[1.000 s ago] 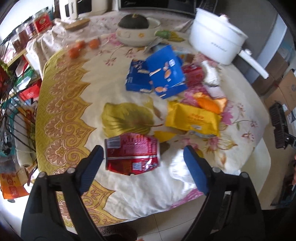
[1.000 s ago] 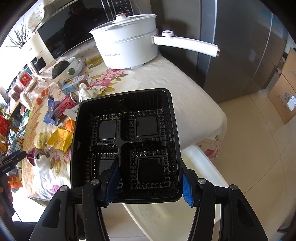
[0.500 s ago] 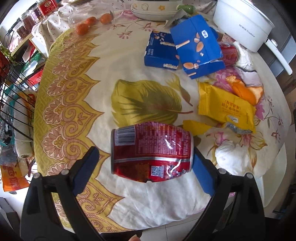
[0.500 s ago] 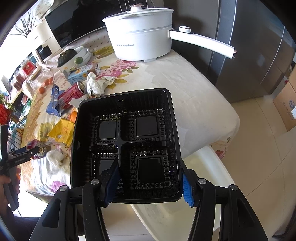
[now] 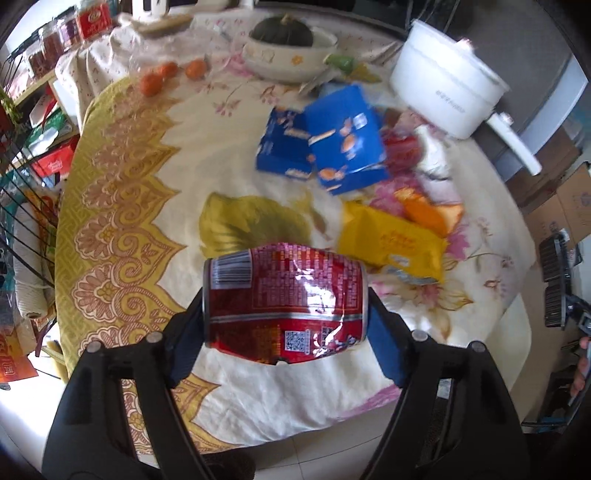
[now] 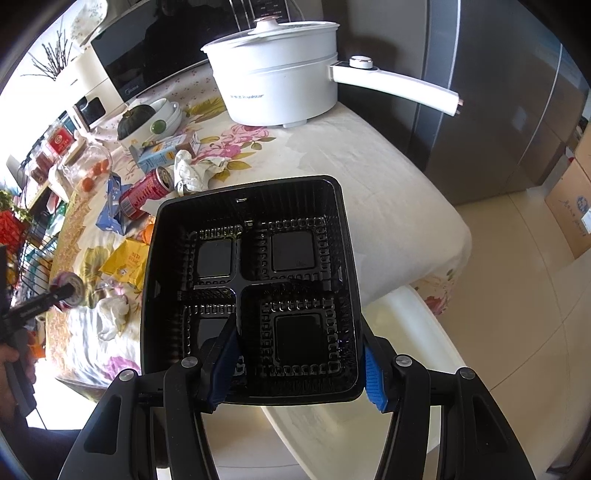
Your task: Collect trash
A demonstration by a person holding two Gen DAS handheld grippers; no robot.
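In the left wrist view, the left gripper was closing its jaws on a dented red can, which lay sideways between the blue pads with its two ends against them, lifted above the near edge of the table. The table wore a cream cloth with a yellow patterned border. Beyond the can lay a yellow snack packet, with an orange wrapper just beside it. Farther back two blue boxes leaned on each other, and a second red can was partly hidden behind them. A white electric pot stood at the far right, a bowl holding a dark green squash at the far middle, and small orange fruits at the far left. In the right wrist view, the right gripper clamped the near wall of a black plastic tray, one pad inside the tray and the other outside its right wall; the tray had four compartments, all without contents, and was held out over the table's edge. At the far left of that view the left gripper showed small, with the dented red can end-on at its tip, above the cloth near a crumpled white tissue. The white electric pot stood beyond the tray.
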